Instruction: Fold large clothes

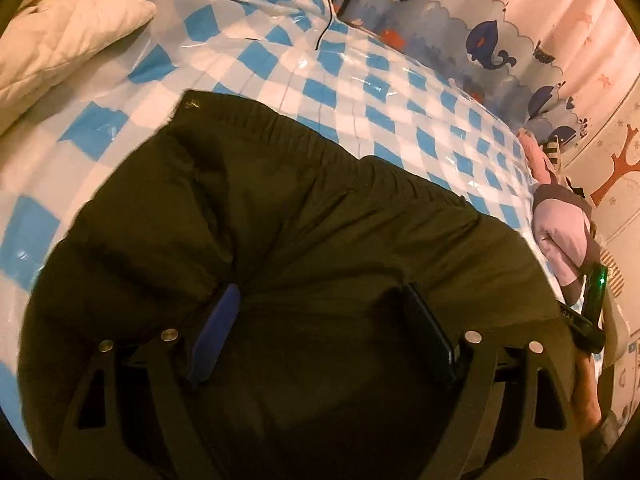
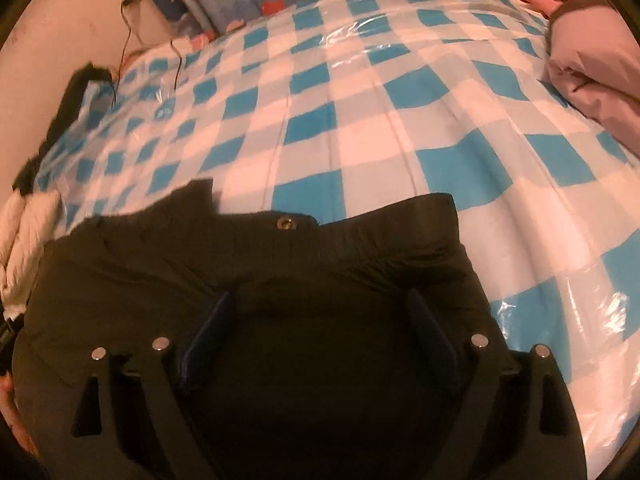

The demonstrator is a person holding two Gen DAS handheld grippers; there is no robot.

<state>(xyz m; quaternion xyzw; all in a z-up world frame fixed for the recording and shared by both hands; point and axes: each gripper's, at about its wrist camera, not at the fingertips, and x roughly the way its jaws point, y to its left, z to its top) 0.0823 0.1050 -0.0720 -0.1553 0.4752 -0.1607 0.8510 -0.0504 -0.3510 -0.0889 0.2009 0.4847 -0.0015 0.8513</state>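
A dark olive pair of trousers (image 1: 304, 216) lies on the blue-and-white checked bed cover (image 1: 360, 80), its elastic waistband toward the far side. My left gripper (image 1: 320, 300) is open just above the cloth, fingers wide apart and holding nothing. In the right wrist view the same trousers (image 2: 248, 264) show a metal snap button (image 2: 285, 223) at the waistband. My right gripper (image 2: 320, 304) is open over the dark cloth, holding nothing. The checked cover (image 2: 360, 112) stretches beyond it.
A white quilted pillow (image 1: 68, 40) lies at the far left. A pink folded garment (image 2: 592, 80) sits at the right edge of the bed. A whale-print curtain (image 1: 492, 40) hangs behind. Thin black cables (image 2: 176, 64) trail onto the cover.
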